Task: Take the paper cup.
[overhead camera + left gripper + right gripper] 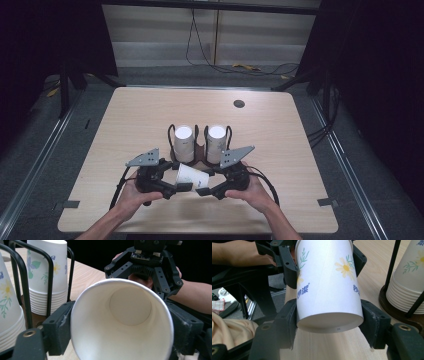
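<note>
A white paper cup (192, 177) printed with flowers lies on its side above the table's near middle, held from both ends. My left gripper (181, 188) is shut on its rim end; in the left gripper view the cup's open mouth (122, 320) sits between the jaws of that gripper (122, 333). My right gripper (202, 191) is shut on the base end; in the right gripper view the cup's bottom (329, 323) is clamped by this gripper (329, 327). The two grippers face each other, with the right gripper (147, 265) visible beyond the cup.
Two stacks of upside-down paper cups (183, 142) (216, 143) stand in a black wire holder (197, 159) just behind the grippers. A dark round grommet (239, 103) sits far right on the wooden table (280, 150). Cables trail on the floor beyond.
</note>
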A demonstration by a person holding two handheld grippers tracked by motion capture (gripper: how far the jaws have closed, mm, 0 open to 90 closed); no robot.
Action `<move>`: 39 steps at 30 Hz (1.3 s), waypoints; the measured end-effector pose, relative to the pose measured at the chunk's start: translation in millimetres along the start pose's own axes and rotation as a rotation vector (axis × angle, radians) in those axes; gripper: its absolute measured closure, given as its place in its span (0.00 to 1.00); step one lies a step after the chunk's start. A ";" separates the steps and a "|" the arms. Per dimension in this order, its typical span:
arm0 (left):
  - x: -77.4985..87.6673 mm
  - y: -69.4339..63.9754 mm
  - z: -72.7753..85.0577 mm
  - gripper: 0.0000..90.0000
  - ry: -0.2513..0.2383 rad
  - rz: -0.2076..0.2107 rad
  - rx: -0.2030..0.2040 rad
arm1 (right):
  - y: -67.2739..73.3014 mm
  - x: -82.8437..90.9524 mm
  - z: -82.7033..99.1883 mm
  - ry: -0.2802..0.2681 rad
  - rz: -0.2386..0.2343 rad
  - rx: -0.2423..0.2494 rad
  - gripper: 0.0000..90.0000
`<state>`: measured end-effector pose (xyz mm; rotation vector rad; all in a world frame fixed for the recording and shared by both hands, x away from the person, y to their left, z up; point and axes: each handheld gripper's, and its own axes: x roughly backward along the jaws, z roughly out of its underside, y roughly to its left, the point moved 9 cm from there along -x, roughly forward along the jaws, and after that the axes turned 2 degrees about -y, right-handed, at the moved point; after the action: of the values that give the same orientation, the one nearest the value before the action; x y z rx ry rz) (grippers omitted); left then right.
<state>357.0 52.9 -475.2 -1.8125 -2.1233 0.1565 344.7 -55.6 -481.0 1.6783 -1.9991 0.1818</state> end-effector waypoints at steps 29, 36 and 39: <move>4.9 -9.2 1.5 0.32 0.029 0.013 -0.025 | -1.9 -12.0 11.4 0.111 0.015 -0.034 0.20; 14.5 4.4 3.6 0.32 0.050 -0.066 -0.020 | -7.3 -8.6 12.2 0.115 0.063 -0.055 0.17; 18.6 7.9 6.0 0.32 0.066 -0.080 -0.019 | -9.4 -3.5 11.9 0.104 0.083 -0.065 0.17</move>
<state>360.2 73.2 -479.8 -1.7157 -2.1535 0.0558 350.4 -59.7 -494.9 1.5155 -1.9771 0.2264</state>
